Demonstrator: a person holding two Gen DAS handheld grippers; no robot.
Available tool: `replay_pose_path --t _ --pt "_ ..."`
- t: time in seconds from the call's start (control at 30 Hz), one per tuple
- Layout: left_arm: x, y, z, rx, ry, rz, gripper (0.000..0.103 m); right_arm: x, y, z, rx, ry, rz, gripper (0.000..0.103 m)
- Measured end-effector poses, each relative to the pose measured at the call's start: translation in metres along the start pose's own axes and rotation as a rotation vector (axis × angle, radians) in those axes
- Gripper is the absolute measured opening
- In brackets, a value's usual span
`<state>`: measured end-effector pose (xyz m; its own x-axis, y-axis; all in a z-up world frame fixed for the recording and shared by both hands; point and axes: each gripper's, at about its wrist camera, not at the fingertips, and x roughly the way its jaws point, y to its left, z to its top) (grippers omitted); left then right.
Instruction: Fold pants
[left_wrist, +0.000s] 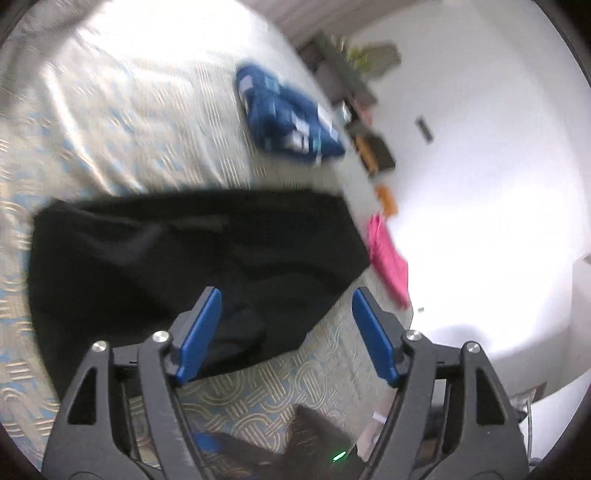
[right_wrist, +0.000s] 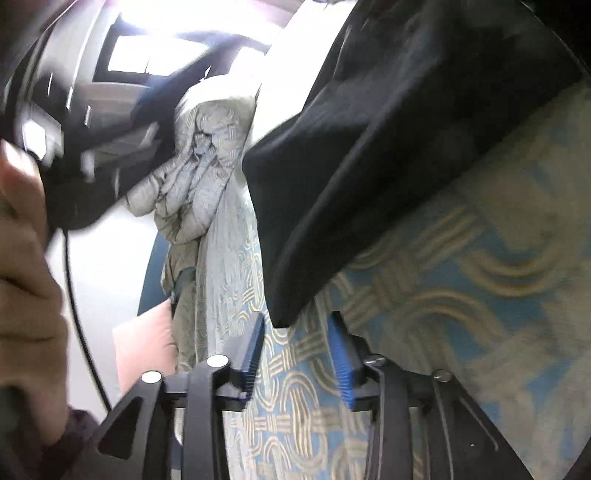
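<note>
Black pants (left_wrist: 192, 258) are lying folded in a broad slab on the patterned bedspread (left_wrist: 258, 398), close to the bed's near edge, with one corner reaching toward the side edge by the white floor (left_wrist: 480, 184). You're holding the left gripper (left_wrist: 286, 325) just over the pants' near edge; its blue pads (left_wrist: 201, 332) are standing wide apart and gripping nothing, cloth only showing behind them. In the right wrist view a pants corner (right_wrist: 291, 310) is pointing down right at the right gripper (right_wrist: 299, 347); those jaws are sitting partly open, narrower than the left, with the pads off the fabric and bedspread showing between them. A blue folded garment (left_wrist: 288, 114) is lying farther up the bed near the same side edge. A pink cloth (left_wrist: 388, 254) is hanging at that edge beside the pants. A bunched quilt (right_wrist: 199, 155) is piled at the far end. Your hand (right_wrist: 26, 258) is filling the left side of the right view, blurred.
</note>
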<state>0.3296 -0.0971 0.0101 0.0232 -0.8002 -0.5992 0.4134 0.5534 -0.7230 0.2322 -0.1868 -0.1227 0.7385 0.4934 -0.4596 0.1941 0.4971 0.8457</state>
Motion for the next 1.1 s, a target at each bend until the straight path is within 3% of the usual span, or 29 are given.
replay_pose_path --t 0.17,0.33,0.4,0.6,0.77,0.87,0.93,1.0,1.03,1.1 --pt "-0.055 0.040 -0.014 -0.062 -0.146 0.025 0.074 -0.056 -0.002 0.016 -0.080 -0.046 -0.029 0.043" --pt "-0.052 0.085 -0.037 -0.092 -0.179 0.159 0.074 -0.096 0.002 0.053 -0.199 -0.124 -0.112 0.043" --pt "-0.044 0.100 -0.042 -0.111 -0.177 0.170 0.074 -0.096 0.007 0.082 -0.252 -0.113 -0.164 0.043" --pt "-0.010 0.130 -0.042 -0.180 -0.232 0.171 0.074 -0.046 0.014 0.155 -0.478 0.113 -0.310 0.047" --pt "0.012 0.132 -0.036 -0.143 -0.247 0.385 0.074 0.000 0.016 0.179 -0.618 0.154 -0.469 0.049" --pt "0.020 0.130 -0.033 -0.117 -0.251 0.438 0.074 0.015 0.017 0.185 -0.654 0.157 -0.495 0.052" --pt "0.028 0.131 -0.031 -0.121 -0.235 0.518 0.074 0.024 0.022 0.186 -0.677 0.158 -0.488 0.055" --pt "0.031 0.135 -0.031 -0.134 -0.229 0.539 0.074 0.031 0.023 0.188 -0.681 0.157 -0.489 0.048" --pt "0.032 0.135 -0.031 -0.142 -0.238 0.540 0.074 0.032 0.023 0.189 -0.683 0.157 -0.484 0.018" --pt "0.031 0.133 -0.030 -0.154 -0.249 0.540 0.074 0.037 0.023 0.194 -0.652 0.173 -0.444 0.010"
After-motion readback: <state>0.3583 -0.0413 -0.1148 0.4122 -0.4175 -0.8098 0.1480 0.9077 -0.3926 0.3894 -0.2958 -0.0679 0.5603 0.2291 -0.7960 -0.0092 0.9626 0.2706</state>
